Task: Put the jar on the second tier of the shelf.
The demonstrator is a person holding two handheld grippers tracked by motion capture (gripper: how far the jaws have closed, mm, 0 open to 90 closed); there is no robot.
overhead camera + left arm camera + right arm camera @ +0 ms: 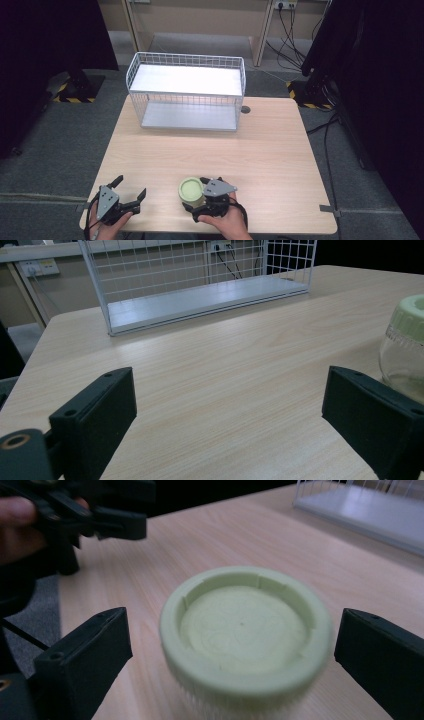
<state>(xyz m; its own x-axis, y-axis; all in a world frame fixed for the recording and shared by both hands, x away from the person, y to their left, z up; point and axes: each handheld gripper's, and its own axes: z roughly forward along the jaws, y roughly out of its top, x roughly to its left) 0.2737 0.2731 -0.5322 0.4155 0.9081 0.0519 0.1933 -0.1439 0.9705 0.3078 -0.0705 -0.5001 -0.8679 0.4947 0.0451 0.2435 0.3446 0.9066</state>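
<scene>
A clear glass jar with a pale green ribbed screw lid (192, 193) stands upright near the six o'clock edge of the light wooden table (270, 160), between the spread jaws of the right gripper (232, 650), which do not touch it. At about nine o'clock from the jar, the left gripper (131, 191) rests with its jaws wide apart over bare tabletop. A white wire-mesh shelf rack (186, 90) sits at the twelve o'clock end.
</scene>
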